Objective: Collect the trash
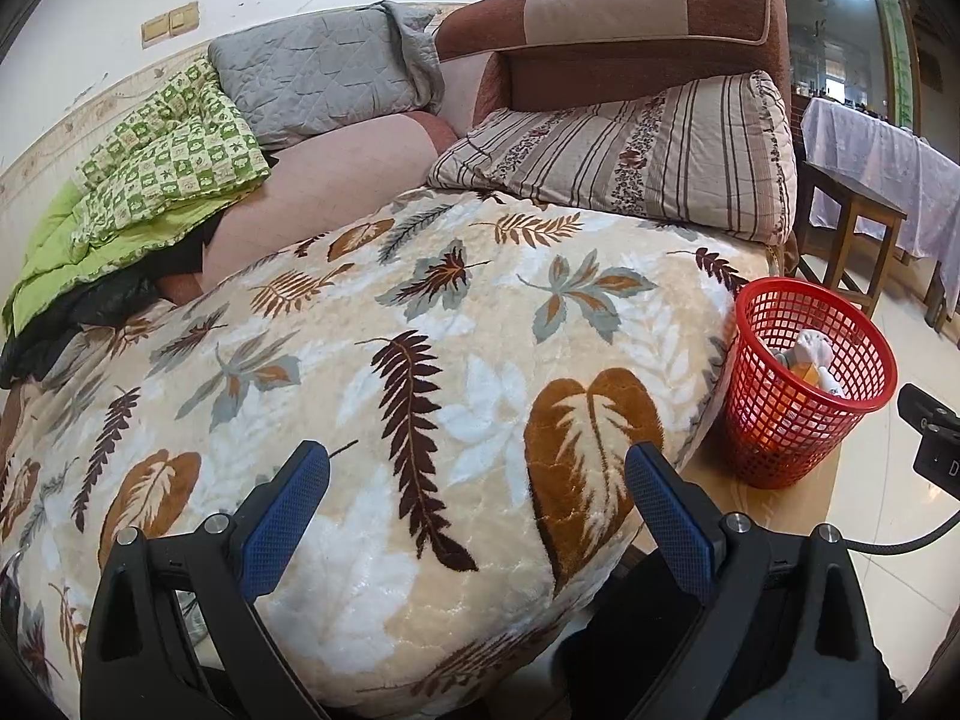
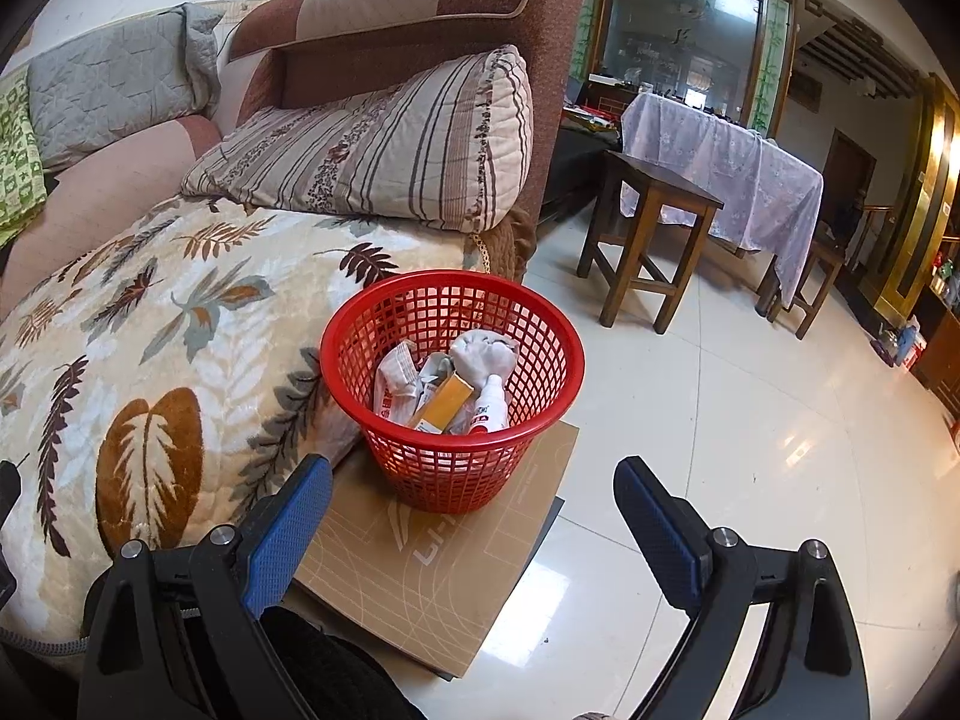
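Red plastic mesh basket is sitting mid-frame on a brown cardboard box printed "LI-", holding an orange carton, a white bottle and crumpled wrappers. Left gripper and right gripper are both gaping, empty; bare tiled floor is stretching rightward.

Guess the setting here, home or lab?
Most likely a home living room: a brown sofa with a striped pillow and leaf-print blanket, a cloth-covered table on tiled floor, and a red trash basket holding wrappers.
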Demonstrator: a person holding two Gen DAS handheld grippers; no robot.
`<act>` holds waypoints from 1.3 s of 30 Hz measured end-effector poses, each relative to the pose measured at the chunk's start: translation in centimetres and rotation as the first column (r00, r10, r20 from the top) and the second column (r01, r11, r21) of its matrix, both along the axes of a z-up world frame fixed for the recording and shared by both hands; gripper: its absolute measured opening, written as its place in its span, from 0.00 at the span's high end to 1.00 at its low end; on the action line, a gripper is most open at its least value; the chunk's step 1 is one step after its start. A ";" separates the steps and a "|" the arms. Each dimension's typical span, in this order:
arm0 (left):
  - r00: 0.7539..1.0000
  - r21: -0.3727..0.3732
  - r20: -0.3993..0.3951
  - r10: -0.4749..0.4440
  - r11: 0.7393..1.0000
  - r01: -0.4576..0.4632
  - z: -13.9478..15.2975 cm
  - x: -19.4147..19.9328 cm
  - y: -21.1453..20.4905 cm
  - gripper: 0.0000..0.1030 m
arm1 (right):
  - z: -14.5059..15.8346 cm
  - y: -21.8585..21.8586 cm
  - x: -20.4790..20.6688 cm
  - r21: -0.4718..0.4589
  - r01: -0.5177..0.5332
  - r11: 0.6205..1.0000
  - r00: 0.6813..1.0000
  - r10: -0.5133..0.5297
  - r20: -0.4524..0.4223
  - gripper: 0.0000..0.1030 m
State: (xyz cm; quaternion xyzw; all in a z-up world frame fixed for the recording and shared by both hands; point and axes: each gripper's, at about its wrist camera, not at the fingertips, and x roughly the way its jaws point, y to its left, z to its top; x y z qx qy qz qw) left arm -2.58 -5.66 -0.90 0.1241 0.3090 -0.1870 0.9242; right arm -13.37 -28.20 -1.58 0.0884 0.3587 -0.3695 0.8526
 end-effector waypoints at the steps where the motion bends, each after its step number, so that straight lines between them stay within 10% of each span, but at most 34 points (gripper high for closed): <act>1: 1.000 0.000 0.000 0.000 1.000 0.000 0.0 0.0 0.0 0.04 | 0.0 0.0 0.0 0.000 -0.001 1.000 1.000 0.001 0.000 0.06; 39: 1.000 -0.003 -0.005 -0.005 1.000 0.005 -0.3 0.1 -0.3 0.05 | -0.6 0.1 0.8 0.001 -0.015 1.000 1.000 0.015 -0.008 0.06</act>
